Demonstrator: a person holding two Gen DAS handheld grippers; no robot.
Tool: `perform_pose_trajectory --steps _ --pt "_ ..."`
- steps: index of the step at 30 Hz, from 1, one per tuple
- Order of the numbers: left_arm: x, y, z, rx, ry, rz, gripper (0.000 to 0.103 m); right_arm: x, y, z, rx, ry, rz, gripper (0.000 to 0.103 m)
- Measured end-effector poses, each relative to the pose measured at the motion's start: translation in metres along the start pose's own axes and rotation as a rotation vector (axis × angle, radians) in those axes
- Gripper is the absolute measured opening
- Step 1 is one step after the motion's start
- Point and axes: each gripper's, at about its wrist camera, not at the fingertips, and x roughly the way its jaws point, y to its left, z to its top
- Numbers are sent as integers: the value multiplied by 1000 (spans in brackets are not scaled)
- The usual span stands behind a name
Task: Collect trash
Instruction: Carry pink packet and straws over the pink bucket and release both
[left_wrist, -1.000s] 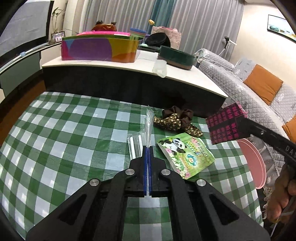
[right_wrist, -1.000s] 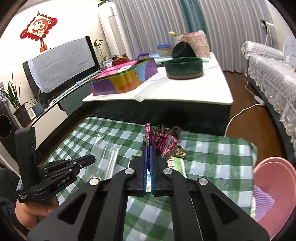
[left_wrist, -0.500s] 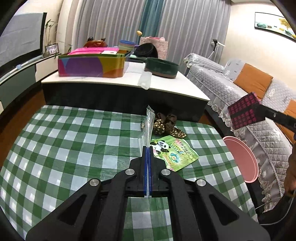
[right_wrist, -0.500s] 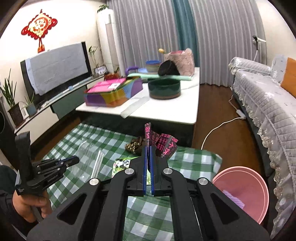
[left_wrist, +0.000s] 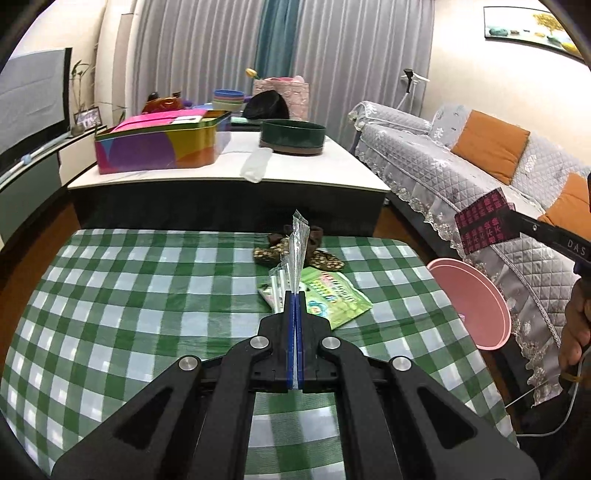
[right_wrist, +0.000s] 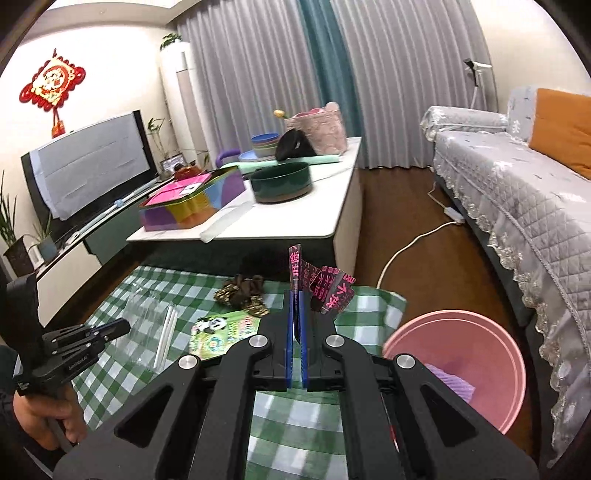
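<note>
Pink bin (right_wrist: 458, 354) half hidden; purple item (right_wrist: 452, 382) inside unclear.

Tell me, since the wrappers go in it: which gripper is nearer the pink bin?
Right. The right gripper is beside the pink bin; the left gripper is farther off, above the checked table.

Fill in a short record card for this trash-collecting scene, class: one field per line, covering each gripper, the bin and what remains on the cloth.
left gripper: shut on clear plastic wrapper
right gripper: shut on dark pink-printed wrapper
pink bin: beside the checked cloth, purple item inside
panda packet: flat on cloth
brown fabric piece: on cloth, far edge
</note>
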Motion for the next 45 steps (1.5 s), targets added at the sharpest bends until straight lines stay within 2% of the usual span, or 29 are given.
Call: perform_pose_trajectory --steps 23,28,45 --pt "26 -89 31 103 -7 -158 0 -32 -76 8 62 -66 -178 3" --pt "35 -109 39 130 -6 -186 0 -29 -91 8 43 -52 -235 3" --pt "74 -183 49 202 11 -290 0 -24 -133 -6 74 -7 -310 3"
